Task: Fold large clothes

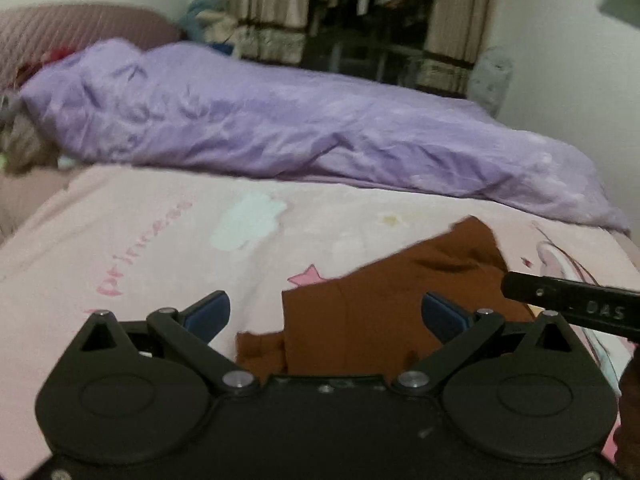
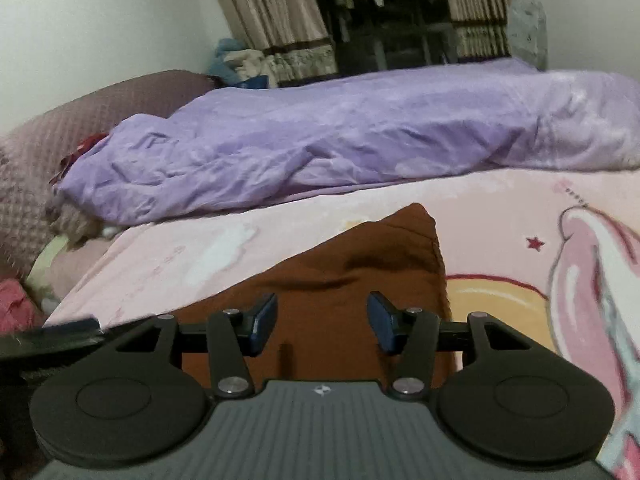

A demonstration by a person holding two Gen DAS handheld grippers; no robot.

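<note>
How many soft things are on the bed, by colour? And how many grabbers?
Brown garment: 1
Purple quilt: 1
Pink sheet: 1
Mauve pillow: 1
Grabbers: 2, left gripper and right gripper, both open
Total: 6

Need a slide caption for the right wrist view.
Open right hand-held gripper above a brown garment on a pink printed bedsheet, purple duvet behind.

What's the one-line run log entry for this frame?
left tool: open, empty | right tool: open, empty | brown garment: lying on pink blanket, not gripped | purple duvet: bunched behind
</note>
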